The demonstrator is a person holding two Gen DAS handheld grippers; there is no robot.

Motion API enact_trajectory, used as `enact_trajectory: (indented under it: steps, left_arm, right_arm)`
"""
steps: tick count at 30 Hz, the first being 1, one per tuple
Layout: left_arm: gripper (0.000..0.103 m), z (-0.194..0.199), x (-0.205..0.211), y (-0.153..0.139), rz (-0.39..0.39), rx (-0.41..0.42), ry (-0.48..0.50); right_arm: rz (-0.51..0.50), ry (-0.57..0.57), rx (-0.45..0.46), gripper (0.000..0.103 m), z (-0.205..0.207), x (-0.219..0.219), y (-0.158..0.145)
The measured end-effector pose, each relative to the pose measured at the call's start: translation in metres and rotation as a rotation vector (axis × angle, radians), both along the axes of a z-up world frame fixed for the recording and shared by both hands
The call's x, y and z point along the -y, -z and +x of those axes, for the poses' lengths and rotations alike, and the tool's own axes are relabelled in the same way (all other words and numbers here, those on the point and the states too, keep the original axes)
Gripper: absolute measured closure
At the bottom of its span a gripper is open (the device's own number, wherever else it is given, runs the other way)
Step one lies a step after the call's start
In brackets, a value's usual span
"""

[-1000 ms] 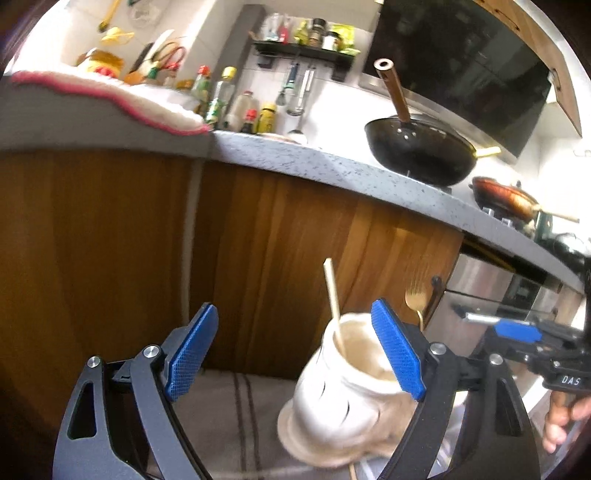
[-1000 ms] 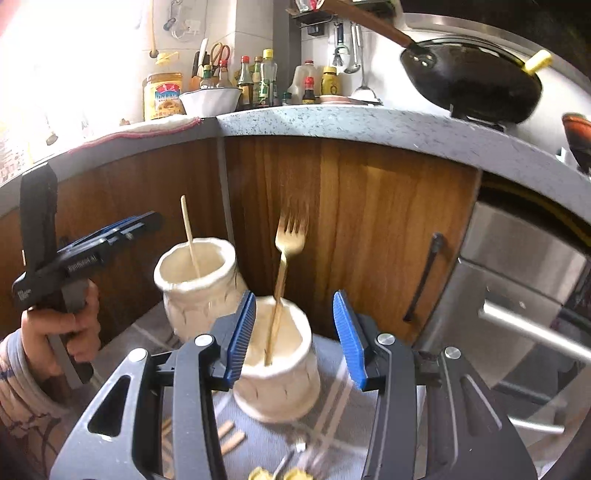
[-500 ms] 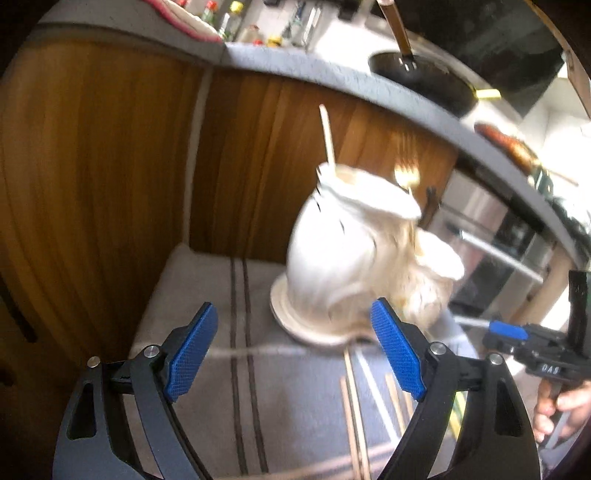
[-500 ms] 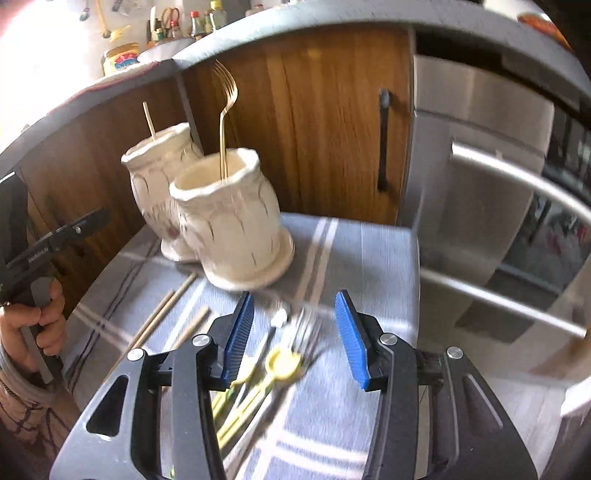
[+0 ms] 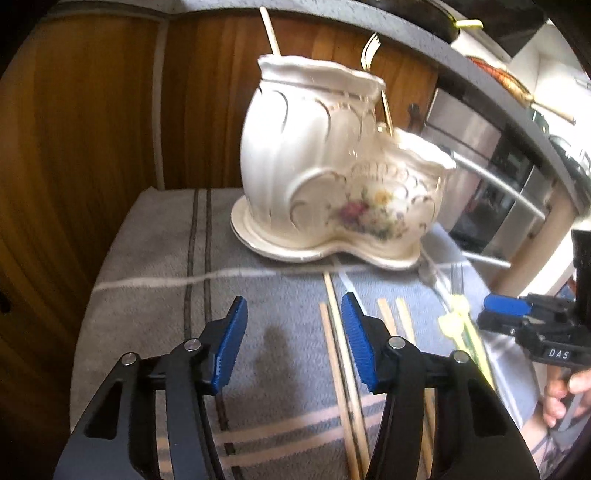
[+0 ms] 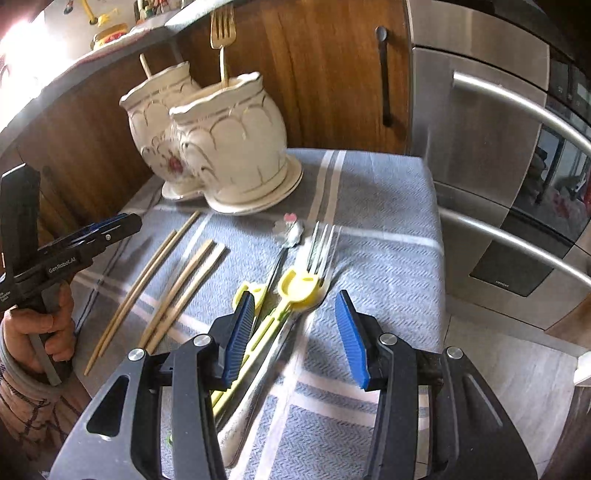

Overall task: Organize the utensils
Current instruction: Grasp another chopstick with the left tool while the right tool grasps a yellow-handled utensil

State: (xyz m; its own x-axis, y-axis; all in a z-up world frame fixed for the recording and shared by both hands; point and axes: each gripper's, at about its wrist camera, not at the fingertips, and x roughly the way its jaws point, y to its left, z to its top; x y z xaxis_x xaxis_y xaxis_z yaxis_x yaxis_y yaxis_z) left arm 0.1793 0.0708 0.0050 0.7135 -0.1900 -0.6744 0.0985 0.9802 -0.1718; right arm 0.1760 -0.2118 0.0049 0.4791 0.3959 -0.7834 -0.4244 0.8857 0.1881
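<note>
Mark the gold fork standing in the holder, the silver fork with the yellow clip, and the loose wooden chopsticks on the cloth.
Gold metal fork (image 6: 222, 35), right wrist view, on its tines.
Silver fork with yellow plastic clip (image 6: 320, 242), right wrist view, on its tines.
Wooden chopsticks (image 6: 186, 282), right wrist view, mid-shaft of the right-hand pair.

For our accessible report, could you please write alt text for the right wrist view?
The open right gripper hovers over forks with yellow plastic parts lying on a striped blue-grey cloth. Four wooden chopsticks lie to their left. Behind stand two cream ceramic holders, one with a gold fork, one with a chopstick.
</note>
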Motion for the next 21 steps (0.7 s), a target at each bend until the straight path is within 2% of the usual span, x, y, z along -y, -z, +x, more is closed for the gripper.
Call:
enact_trajectory:
  steps: [3,4,5,6,8,14,19,21]
  left_arm:
    - [0.059,-0.001,0.002,0.005,0.023,-0.021,0.01]
    - [0.06,-0.001,0.003,0.006,0.031,-0.031,0.012]
    - [0.064,-0.001,0.003,0.008,0.037,-0.037,0.015]
    - [0.069,0.0,0.004,0.009,0.04,-0.044,0.02]
    - [0.072,0.001,0.005,0.011,0.047,-0.058,0.029]
    - [0.072,0.001,0.014,0.012,0.074,-0.076,0.075]
    - [0.073,0.004,0.031,0.014,0.134,-0.096,0.125]
    - [0.073,0.005,0.033,0.013,0.133,-0.103,0.136]
  right_arm:
    - [-0.017,-0.008,-0.004,0.061,0.0,-0.005,0.003]
    - [-0.024,-0.018,-0.016,0.068,0.0,-0.007,0.005]
    - [-0.036,-0.023,-0.024,0.07,0.001,-0.009,0.007]
    - [-0.051,-0.032,-0.031,0.071,0.0,-0.012,0.009]
    - [-0.072,-0.041,-0.023,0.071,0.0,-0.016,0.01]
    - [-0.101,-0.054,-0.014,0.071,0.002,-0.021,0.01]
    - [-0.134,-0.078,0.001,0.079,0.004,-0.028,0.009]
    - [-0.128,-0.082,-0.004,0.081,0.007,-0.028,0.009]
